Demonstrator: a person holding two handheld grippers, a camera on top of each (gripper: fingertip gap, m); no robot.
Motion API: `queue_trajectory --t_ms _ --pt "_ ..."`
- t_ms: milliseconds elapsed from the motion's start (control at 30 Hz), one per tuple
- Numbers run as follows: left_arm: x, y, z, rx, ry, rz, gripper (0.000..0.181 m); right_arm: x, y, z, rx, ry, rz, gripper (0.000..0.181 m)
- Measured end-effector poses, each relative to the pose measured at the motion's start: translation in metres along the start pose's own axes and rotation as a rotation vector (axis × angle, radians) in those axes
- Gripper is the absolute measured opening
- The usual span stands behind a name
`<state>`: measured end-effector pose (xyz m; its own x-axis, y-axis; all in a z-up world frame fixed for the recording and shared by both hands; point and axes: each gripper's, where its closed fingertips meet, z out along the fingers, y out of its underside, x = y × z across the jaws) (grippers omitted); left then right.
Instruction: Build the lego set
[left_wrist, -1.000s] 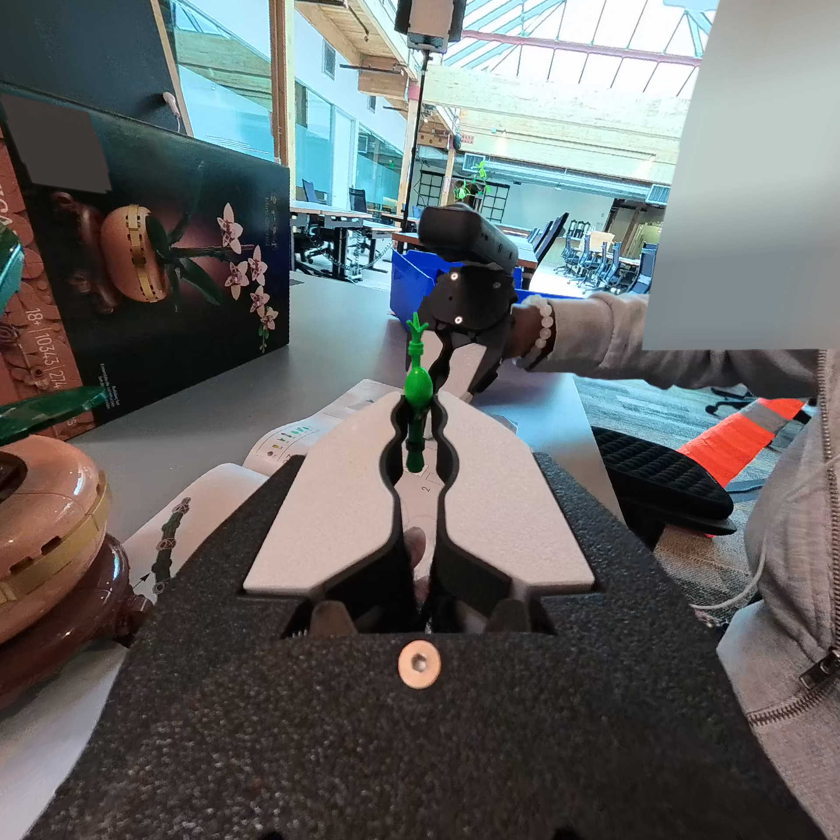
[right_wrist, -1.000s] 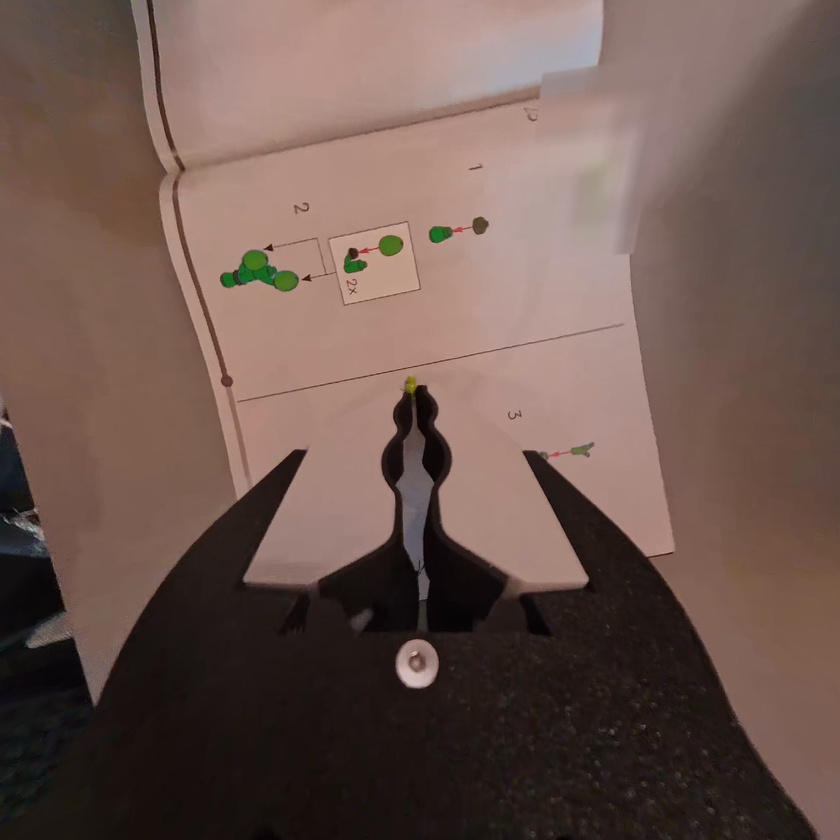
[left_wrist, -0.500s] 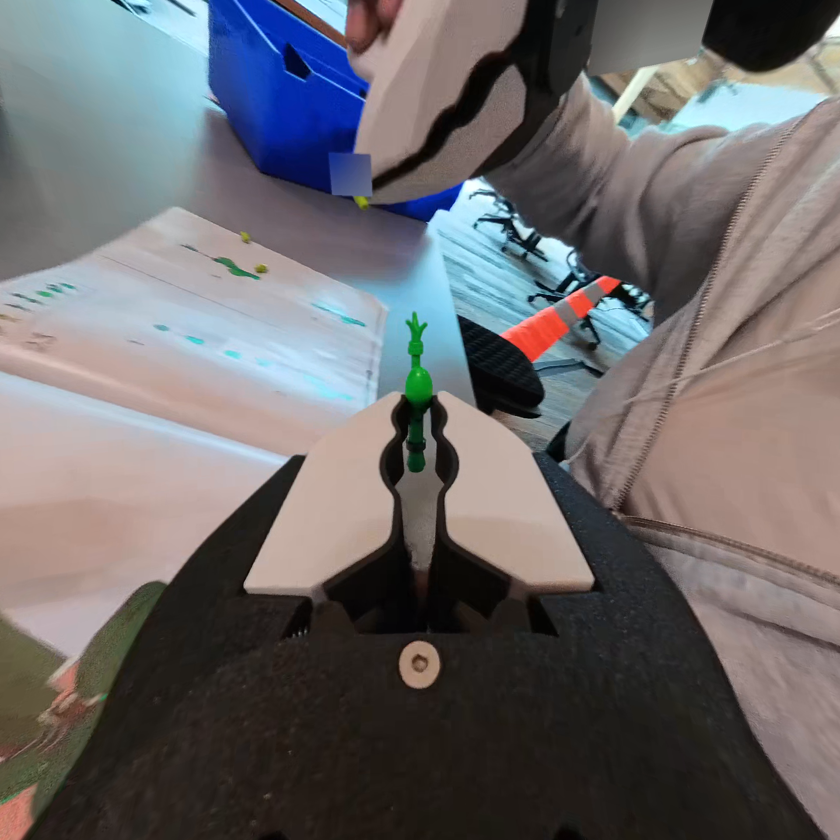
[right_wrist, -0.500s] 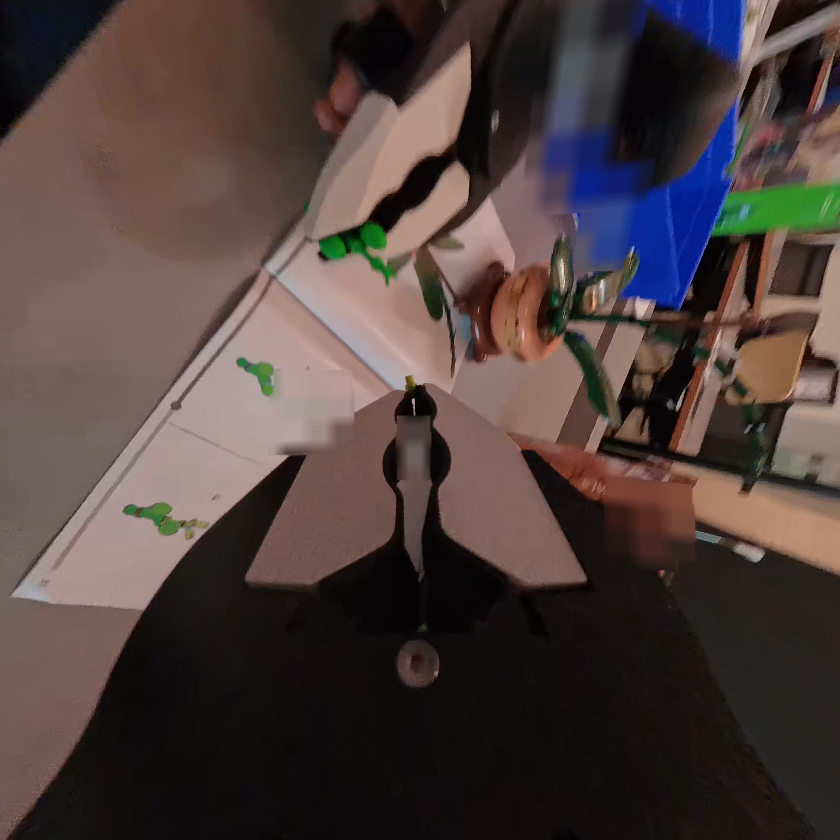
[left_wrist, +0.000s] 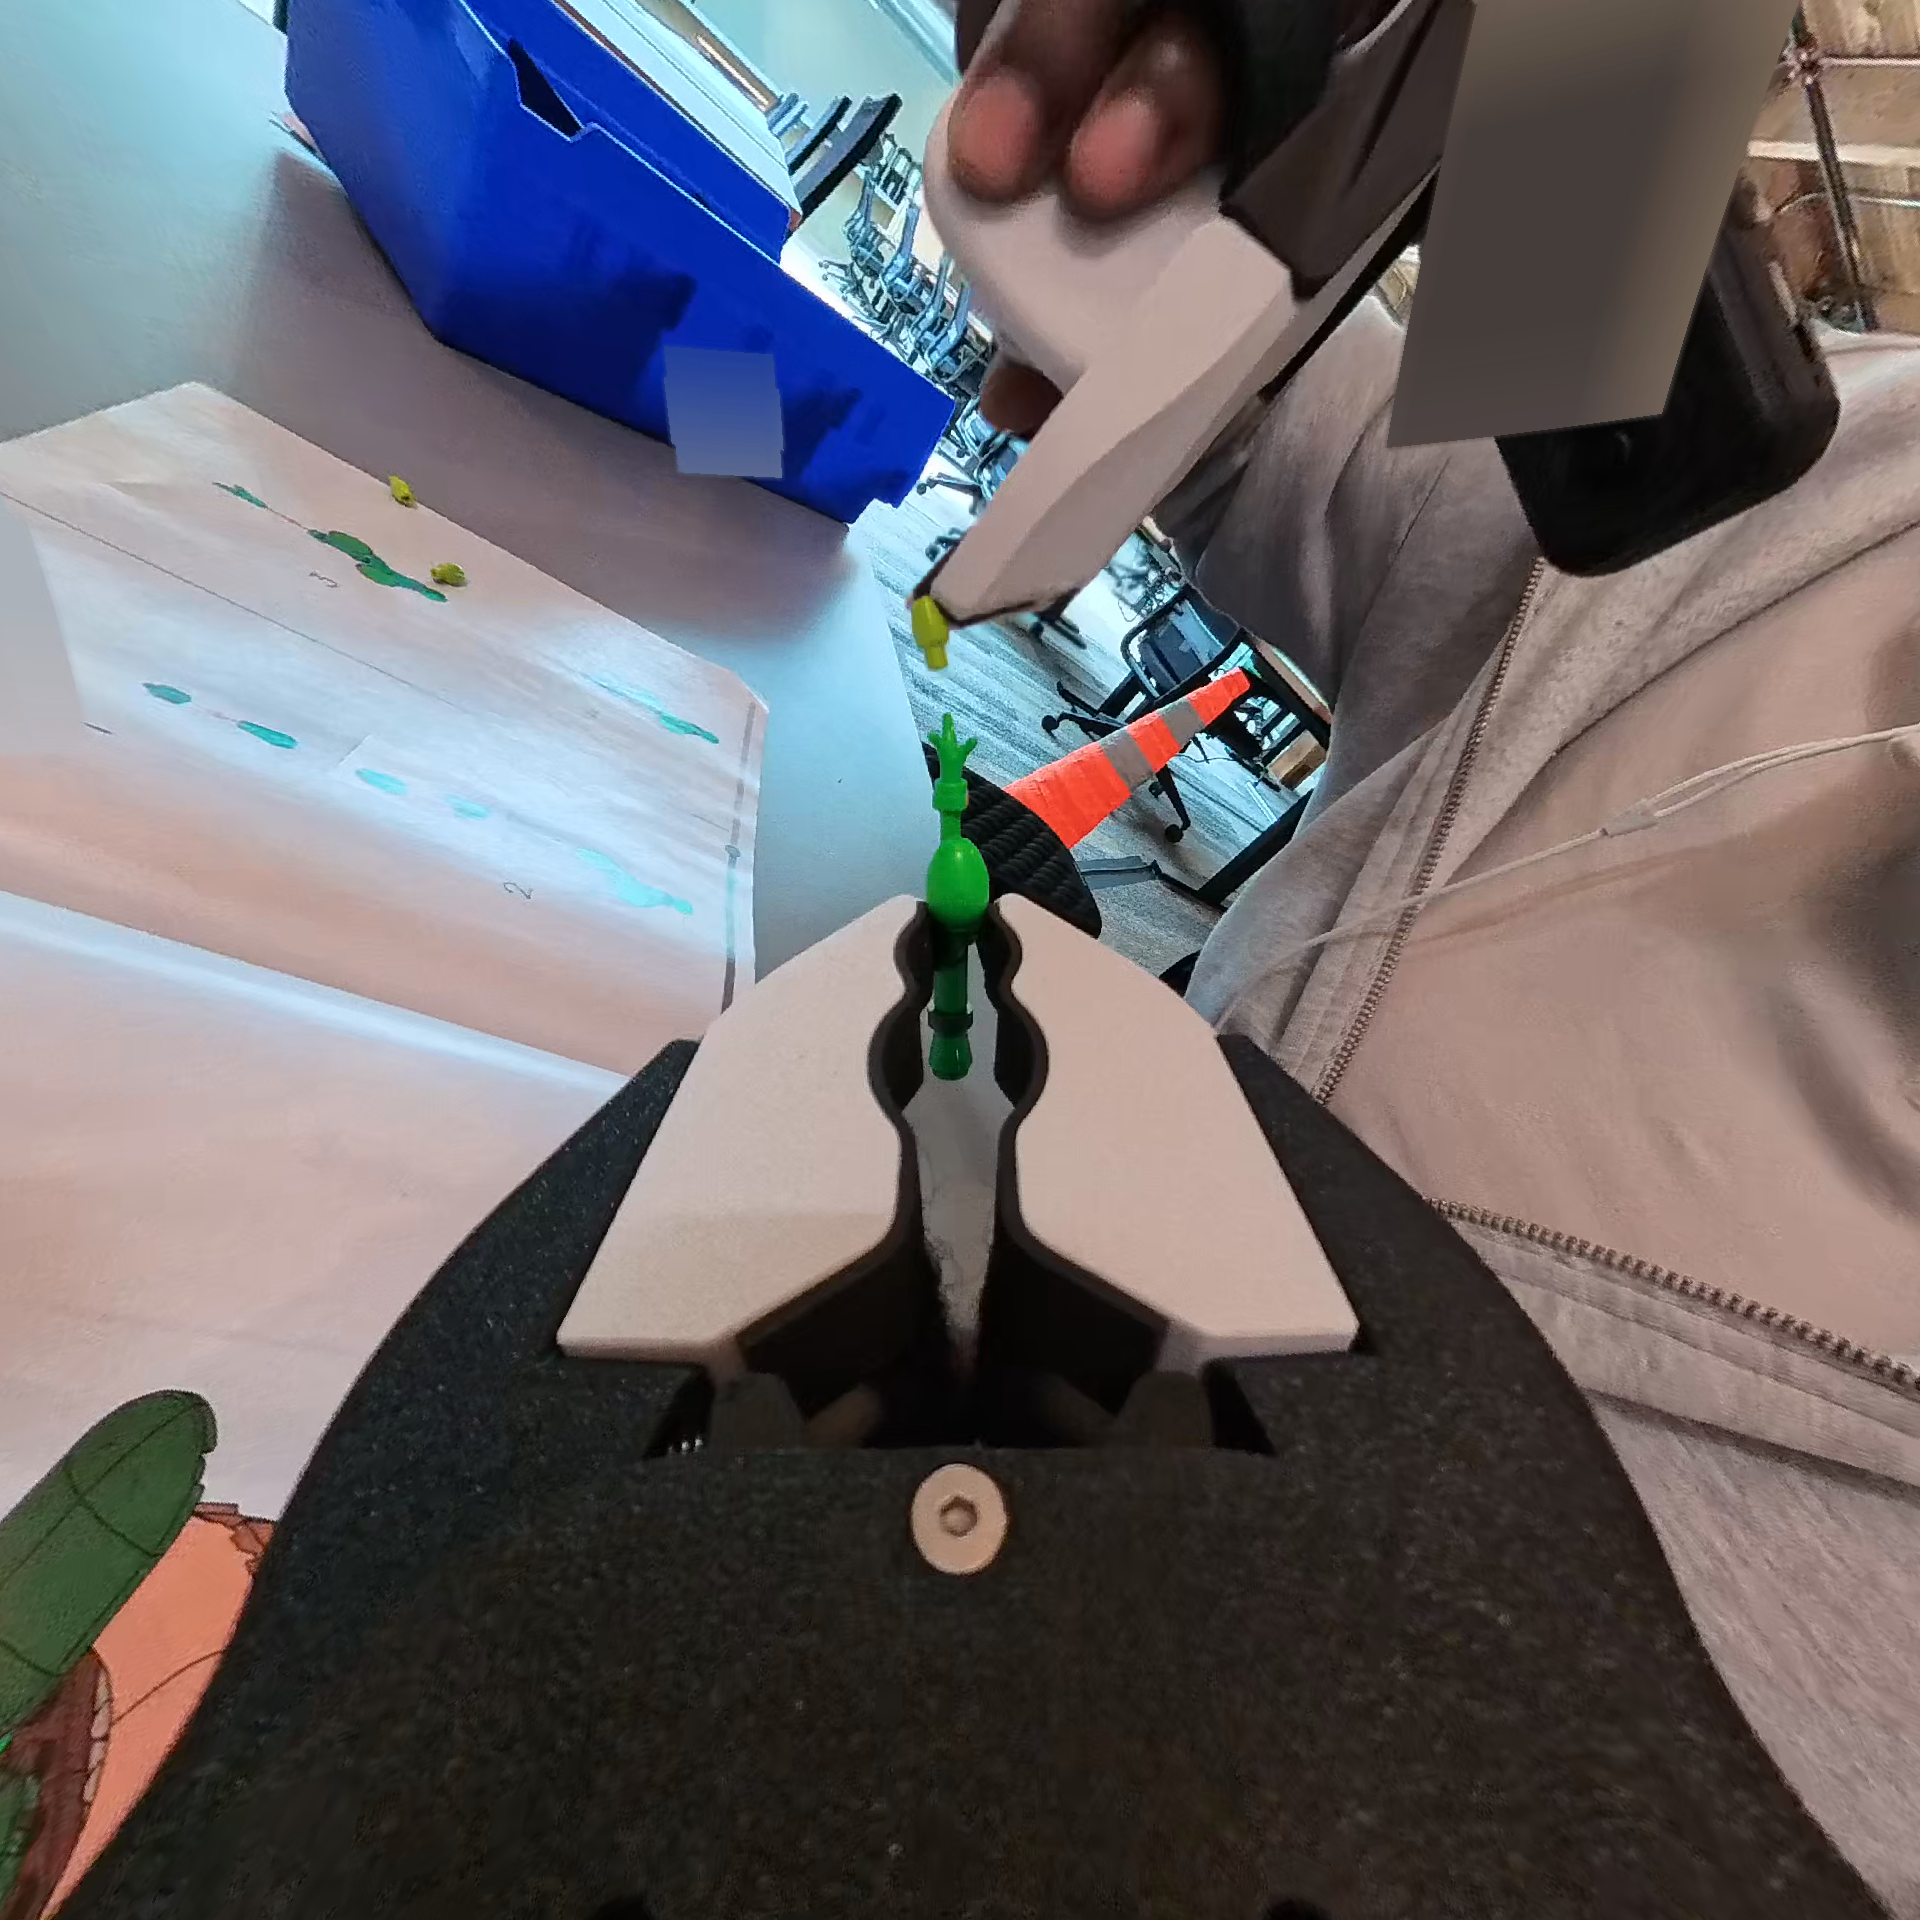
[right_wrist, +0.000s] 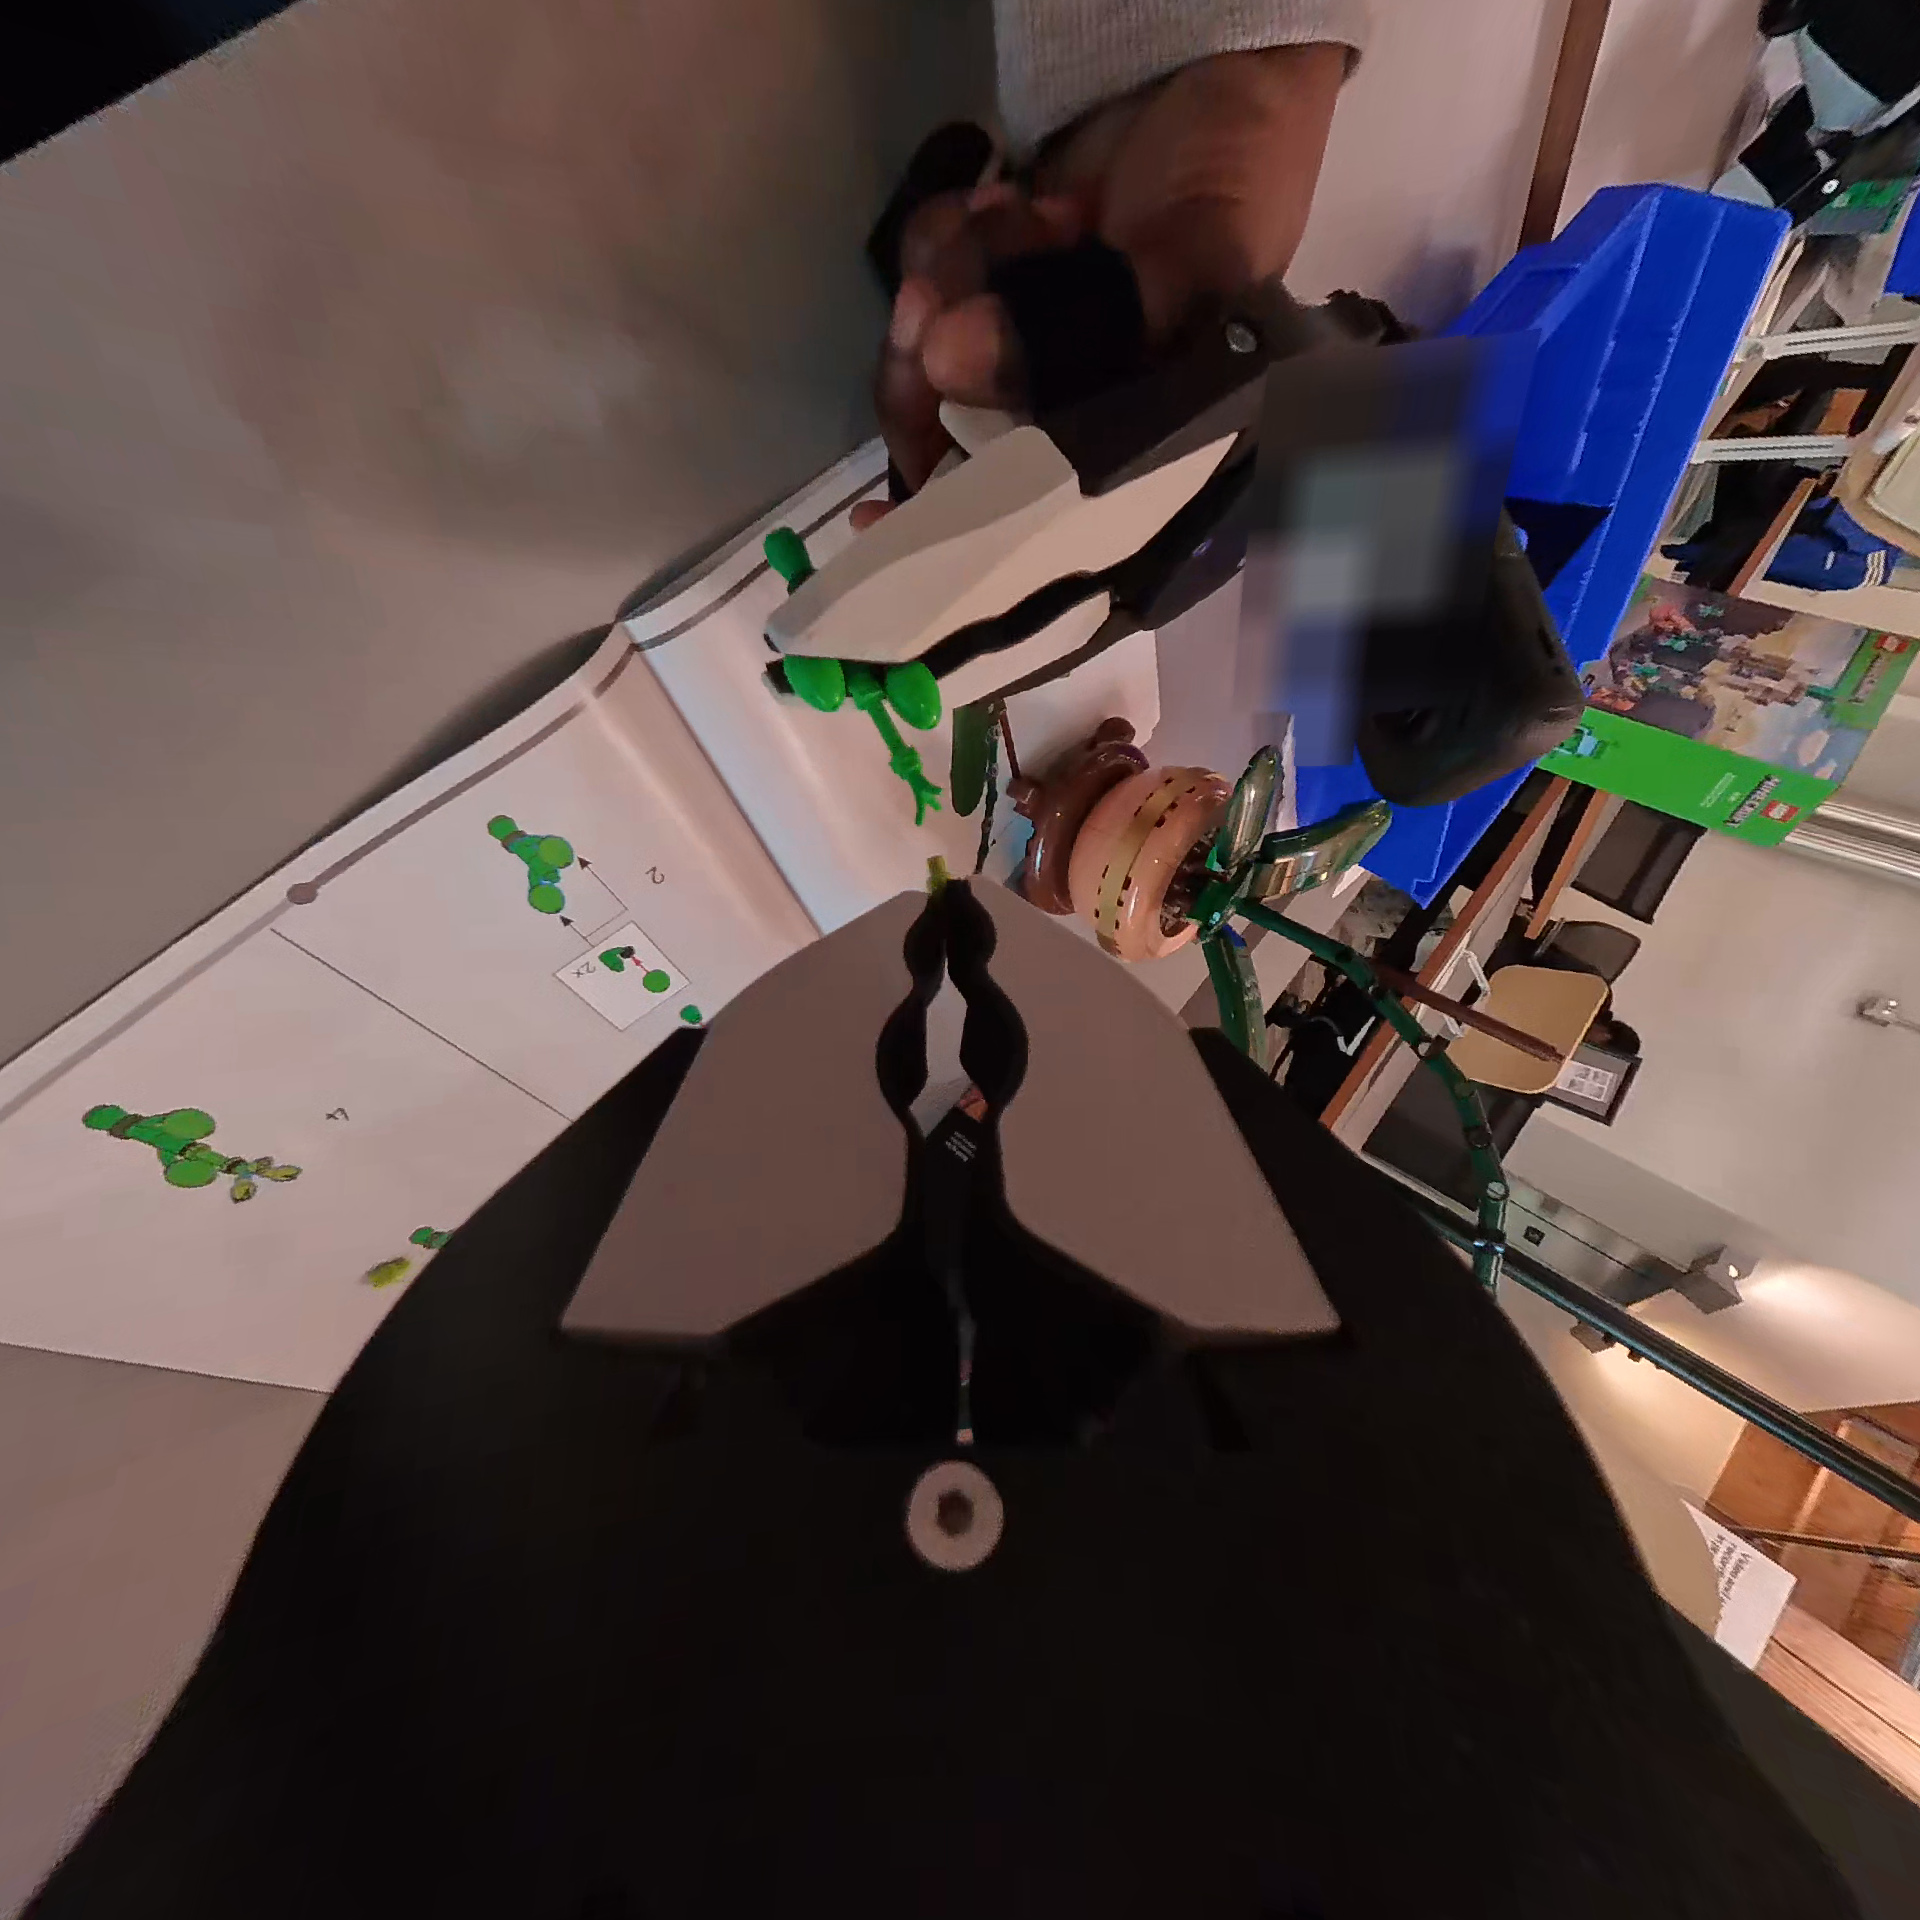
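One green stem piece (left_wrist: 954, 894) is clamped upright between the closed tips of the left gripper (left_wrist: 958, 914), at the centre of the left wrist view; its forked tip points upward. One small yellow-green bud piece (left_wrist: 930, 629) is pinched at the closed tips of the right gripper (left_wrist: 951, 613), just above the fork and apart from it. In the right wrist view the same bud (right_wrist: 937, 871) is seen at the right gripper's (right_wrist: 948, 891) tips, near the stem's fork (right_wrist: 902, 758). Two loose yellow-green pieces (left_wrist: 447, 571) are seen on the open instruction booklet (left_wrist: 343, 852), left of frame. One blue bin (left_wrist: 582, 249) is recorded at upper left, and one brown and tan pot model (right_wrist: 1117, 842) right of centre.
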<state>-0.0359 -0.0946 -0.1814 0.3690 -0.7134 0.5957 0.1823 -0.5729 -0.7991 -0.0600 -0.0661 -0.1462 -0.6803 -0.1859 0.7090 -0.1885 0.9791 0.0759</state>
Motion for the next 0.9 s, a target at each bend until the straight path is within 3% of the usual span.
queue_trajectory --t_ms 367,900 --pt "-0.006 -0.017 -0.011 0.138 -0.02 -0.032 0.007 0.013 0.009 0.005 -0.047 0.089 0.082 0.0" --pt "-0.006 -0.017 -0.011 0.139 -0.015 -0.031 0.007 0.011 0.005 0.006 0.001 0.096 0.108 0.0"
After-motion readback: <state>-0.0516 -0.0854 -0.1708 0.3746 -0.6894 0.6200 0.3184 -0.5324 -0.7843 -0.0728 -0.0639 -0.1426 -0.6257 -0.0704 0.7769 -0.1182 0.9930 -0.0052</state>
